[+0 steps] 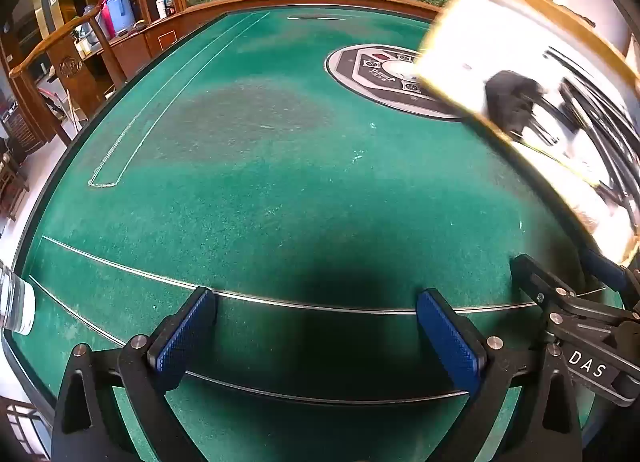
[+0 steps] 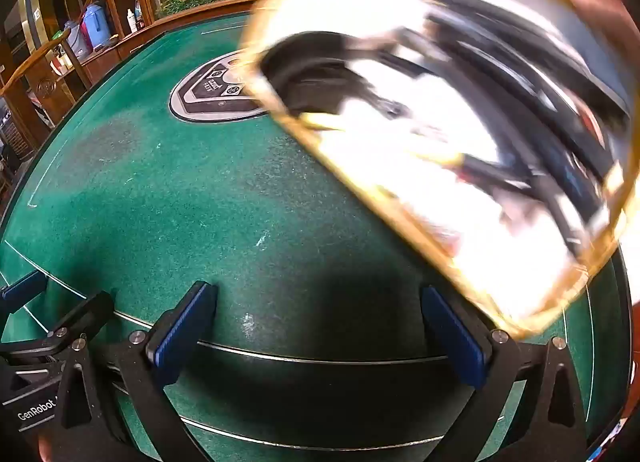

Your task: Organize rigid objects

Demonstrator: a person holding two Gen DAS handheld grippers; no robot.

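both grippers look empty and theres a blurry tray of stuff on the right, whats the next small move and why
Probably hold off until the tray settles. It is blurred in both views, tilted, with dark cables inside; what carries it is not visible. The left gripper and right gripper hover open over the green table, holding nothing. Then ease the right gripper, the nearer one, toward the tray's gold rim.

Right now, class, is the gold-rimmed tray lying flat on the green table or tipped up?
Tipped. The gold-rimmed tray is blurred and slanted above the green table, its white face toward the camera. Both the right claw and left claw are open, empty.
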